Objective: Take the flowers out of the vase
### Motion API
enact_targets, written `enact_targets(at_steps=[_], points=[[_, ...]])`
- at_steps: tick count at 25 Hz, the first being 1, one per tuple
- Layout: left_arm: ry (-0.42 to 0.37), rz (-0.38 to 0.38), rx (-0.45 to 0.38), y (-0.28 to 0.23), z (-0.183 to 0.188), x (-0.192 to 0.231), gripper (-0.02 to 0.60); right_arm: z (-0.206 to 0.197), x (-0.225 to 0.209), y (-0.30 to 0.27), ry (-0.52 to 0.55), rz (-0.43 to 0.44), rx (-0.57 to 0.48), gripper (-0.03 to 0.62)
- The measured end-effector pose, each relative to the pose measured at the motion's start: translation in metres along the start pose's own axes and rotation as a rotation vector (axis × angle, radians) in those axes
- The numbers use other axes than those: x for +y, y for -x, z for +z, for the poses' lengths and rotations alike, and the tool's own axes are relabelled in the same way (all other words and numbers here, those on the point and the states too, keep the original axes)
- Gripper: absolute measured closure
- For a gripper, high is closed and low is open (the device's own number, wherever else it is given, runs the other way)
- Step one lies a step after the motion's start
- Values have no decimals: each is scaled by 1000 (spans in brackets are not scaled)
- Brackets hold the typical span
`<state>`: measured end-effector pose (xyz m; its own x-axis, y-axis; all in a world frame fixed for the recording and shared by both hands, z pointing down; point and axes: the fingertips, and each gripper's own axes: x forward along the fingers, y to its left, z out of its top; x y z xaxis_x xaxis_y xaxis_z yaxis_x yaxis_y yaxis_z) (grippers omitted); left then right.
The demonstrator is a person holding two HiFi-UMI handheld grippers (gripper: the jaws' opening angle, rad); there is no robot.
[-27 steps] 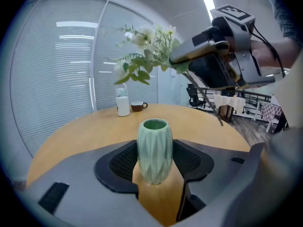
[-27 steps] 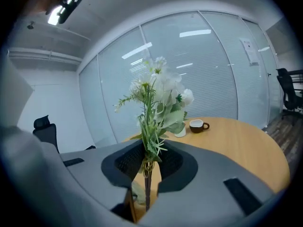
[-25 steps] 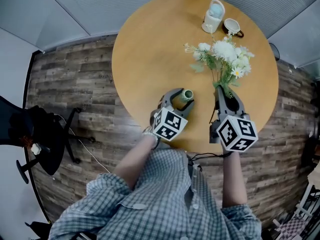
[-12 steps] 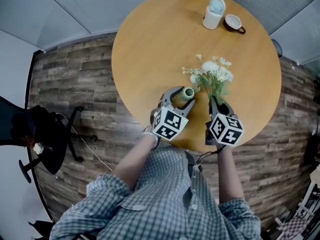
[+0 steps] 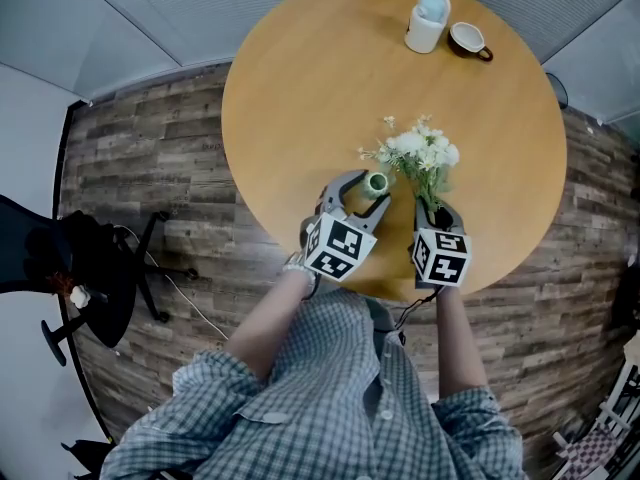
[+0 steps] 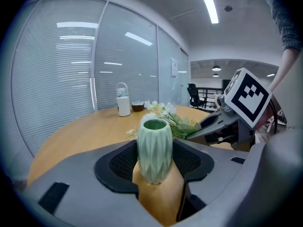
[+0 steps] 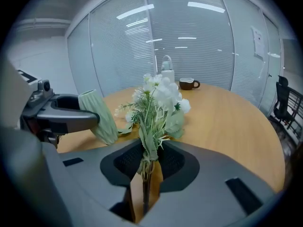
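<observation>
A ribbed pale green vase (image 5: 376, 183) stands upright near the front edge of the round wooden table (image 5: 300, 88). My left gripper (image 5: 366, 194) is shut on it, one pad on each side of its body (image 6: 154, 148). The bunch of white flowers with green leaves (image 5: 418, 153) is out of the vase, just to its right. My right gripper (image 5: 437, 211) is shut on the stems low down (image 7: 146, 169). The blooms (image 7: 158, 96) lean away from me, low over the tabletop. In the right gripper view, the vase (image 7: 99, 115) sits at the left.
A white lidded jug (image 5: 428, 18) and a small dark-rimmed cup (image 5: 466, 38) stand at the table's far edge. A black office chair (image 5: 70, 268) is on the wood floor to the left. Glass partition walls close off the room.
My right gripper has come down with the flowers and drawn a little left, so the blooms now sit low beside the vase. The left gripper and vase have not moved.
</observation>
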<state>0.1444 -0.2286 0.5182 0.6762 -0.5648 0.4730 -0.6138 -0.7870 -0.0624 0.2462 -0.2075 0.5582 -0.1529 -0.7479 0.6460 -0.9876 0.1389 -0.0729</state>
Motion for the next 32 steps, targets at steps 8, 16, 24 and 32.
enact_targets(at_steps=[8,16,24,32], points=[[5,-3,-10,2,1,1,339,0,-1,-2,33,0,-11,448],[22,-1,-19,5,1,0,337,-3,-2,2,23,27,3,411],[31,-8,-26,19,-1,-3,324,0,-3,12,4,26,-20,388],[73,31,-89,42,16,5,324,8,-3,30,3,21,-56,385]])
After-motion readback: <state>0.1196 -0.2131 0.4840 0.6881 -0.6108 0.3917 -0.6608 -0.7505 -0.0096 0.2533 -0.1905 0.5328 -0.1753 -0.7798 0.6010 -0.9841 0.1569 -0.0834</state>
